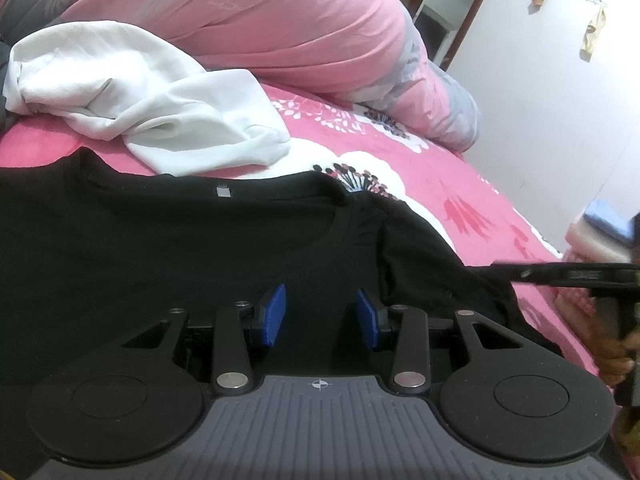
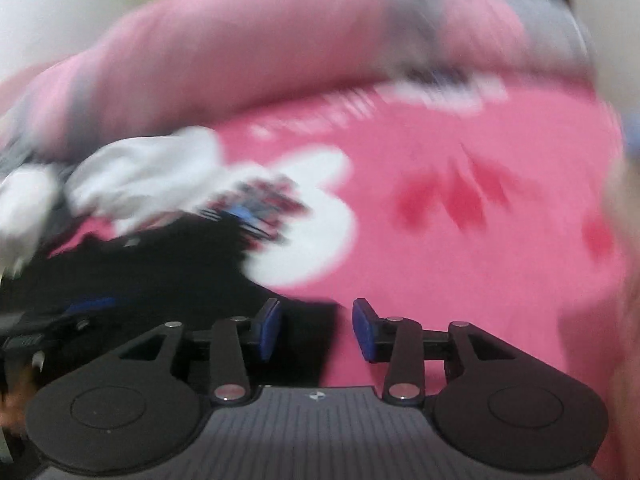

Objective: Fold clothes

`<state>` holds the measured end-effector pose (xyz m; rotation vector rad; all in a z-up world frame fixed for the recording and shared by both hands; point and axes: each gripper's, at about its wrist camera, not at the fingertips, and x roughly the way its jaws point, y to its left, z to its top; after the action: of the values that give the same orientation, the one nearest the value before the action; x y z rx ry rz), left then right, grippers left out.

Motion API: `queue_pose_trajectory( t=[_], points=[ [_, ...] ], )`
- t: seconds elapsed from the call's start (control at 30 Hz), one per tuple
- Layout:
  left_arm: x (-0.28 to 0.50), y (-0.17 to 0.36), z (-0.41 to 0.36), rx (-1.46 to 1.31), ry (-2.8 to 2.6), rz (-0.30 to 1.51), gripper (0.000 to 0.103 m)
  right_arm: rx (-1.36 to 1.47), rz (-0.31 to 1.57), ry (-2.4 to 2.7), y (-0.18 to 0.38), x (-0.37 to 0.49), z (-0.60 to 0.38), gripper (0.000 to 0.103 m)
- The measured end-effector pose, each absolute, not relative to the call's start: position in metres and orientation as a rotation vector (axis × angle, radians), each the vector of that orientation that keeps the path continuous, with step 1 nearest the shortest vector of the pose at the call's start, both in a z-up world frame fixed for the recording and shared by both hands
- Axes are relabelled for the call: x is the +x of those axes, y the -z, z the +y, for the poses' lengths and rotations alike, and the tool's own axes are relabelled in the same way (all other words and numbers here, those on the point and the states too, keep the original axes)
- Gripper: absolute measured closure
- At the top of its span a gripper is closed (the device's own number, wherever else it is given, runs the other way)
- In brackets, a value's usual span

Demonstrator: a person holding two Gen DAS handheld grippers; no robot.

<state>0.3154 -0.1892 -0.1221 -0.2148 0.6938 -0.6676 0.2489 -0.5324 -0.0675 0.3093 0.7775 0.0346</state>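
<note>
The bed (image 1: pixel 460 176), under its pink flowered sheet, carries a black T-shirt (image 1: pixel 160 248) spread flat, neck opening facing up, with a crumpled white garment (image 1: pixel 160 112) just beyond it. The fold looks barely begun. Both the left tool (image 1: pixel 320 316) and the right tool (image 2: pixel 316 328) stand released, holding nothing; next, each needs a shirt edge.

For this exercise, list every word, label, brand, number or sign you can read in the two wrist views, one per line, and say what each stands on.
No readable text in either view.
Neck tag inside the collar of the black T-shirt: small grey patch, too small to read.
Crosshair mark on the grey body behind the left tongs: a symbol only, no letters.
Right wrist view: blurred throughout, nothing legible.
</note>
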Motion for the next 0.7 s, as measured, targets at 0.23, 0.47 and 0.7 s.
queue_pose_trajectory(
  t=[0.23,0.47,0.7],
  points=[
    [0.317,0.124,-0.186,-0.241,0.676,0.697,0.063,0.401,0.705,-0.063,0.066,0.24,-0.53,0.097],
    [0.317,0.124,-0.185,-0.247,0.678,0.697,0.063,0.33,0.485,0.353,0.039,0.202,-0.553,0.097],
    [0.318,0.125,-0.184,-0.257,0.681,0.7,0.063,0.279,0.59,0.525,0.073,0.209,-0.559,0.097]
  ],
)
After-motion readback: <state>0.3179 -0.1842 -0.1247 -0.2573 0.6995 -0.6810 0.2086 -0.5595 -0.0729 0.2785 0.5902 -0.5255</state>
